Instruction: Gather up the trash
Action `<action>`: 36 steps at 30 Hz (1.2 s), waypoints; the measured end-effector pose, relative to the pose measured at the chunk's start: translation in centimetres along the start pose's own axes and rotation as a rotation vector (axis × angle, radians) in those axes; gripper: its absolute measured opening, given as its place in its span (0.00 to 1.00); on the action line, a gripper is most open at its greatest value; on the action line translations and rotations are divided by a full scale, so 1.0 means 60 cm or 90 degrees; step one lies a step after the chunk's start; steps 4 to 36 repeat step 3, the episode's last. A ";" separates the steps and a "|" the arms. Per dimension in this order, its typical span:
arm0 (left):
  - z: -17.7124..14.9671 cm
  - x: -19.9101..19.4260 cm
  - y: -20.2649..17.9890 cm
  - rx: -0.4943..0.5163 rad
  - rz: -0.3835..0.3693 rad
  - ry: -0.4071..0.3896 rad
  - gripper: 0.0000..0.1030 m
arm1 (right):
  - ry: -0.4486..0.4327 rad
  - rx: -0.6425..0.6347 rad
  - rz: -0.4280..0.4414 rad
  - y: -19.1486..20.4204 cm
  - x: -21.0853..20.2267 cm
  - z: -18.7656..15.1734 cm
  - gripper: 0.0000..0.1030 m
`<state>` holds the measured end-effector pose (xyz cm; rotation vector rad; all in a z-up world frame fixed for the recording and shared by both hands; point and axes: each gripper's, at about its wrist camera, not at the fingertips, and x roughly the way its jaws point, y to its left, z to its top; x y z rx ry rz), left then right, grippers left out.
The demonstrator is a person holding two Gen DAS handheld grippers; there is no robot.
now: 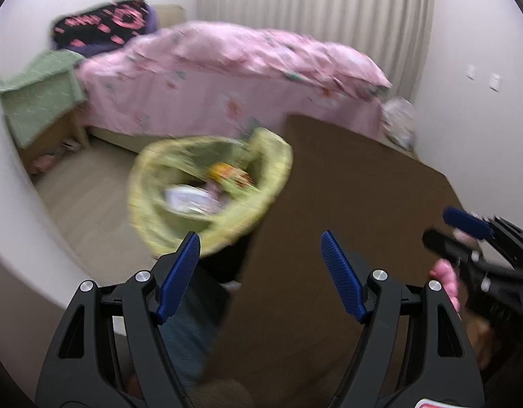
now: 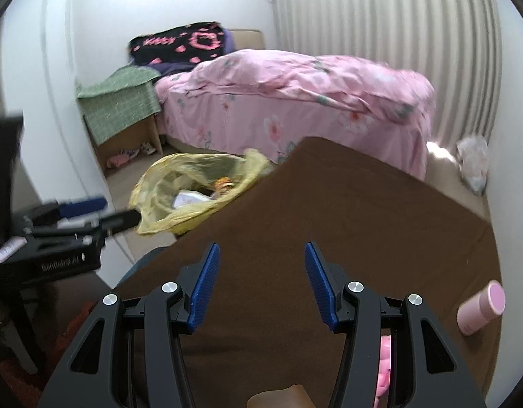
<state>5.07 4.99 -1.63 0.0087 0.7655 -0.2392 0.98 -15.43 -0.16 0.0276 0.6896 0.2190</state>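
A bed (image 2: pixel 295 102) in pink floral covers filled the far side of the room. Nearer stood the brown surface (image 2: pixel 346 221). Off its left edge hung a yellow trash bag (image 2: pixel 166 183), mouth agape, wrappers inside. Above the surface, the right claw (image 2: pixel 261 282) and the left claw (image 1: pixel 259 272) both stood wide, nothing between them. A pink cup (image 2: pixel 481 307) lay tipped near the right edge.

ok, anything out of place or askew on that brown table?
One thing: the pink cylindrical container lies tipped on its side near the right edge of the brown table. No spill shows. The yellow trash bag beside the table hangs open with trash inside.
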 end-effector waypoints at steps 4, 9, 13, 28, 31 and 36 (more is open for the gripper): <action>-0.001 0.060 -0.046 0.035 -0.011 0.053 0.72 | 0.007 -0.006 -0.028 -0.061 0.019 -0.020 0.65; -0.001 0.060 -0.046 0.035 -0.011 0.053 0.72 | 0.007 -0.006 -0.028 -0.061 0.019 -0.020 0.65; -0.001 0.060 -0.046 0.035 -0.011 0.053 0.72 | 0.007 -0.006 -0.028 -0.061 0.019 -0.020 0.65; -0.001 0.060 -0.046 0.035 -0.011 0.053 0.72 | 0.007 -0.006 -0.028 -0.061 0.019 -0.020 0.65; -0.001 0.060 -0.046 0.035 -0.011 0.053 0.72 | 0.007 -0.006 -0.028 -0.061 0.019 -0.020 0.65; -0.001 0.060 -0.046 0.035 -0.011 0.053 0.72 | 0.007 -0.006 -0.028 -0.061 0.019 -0.020 0.65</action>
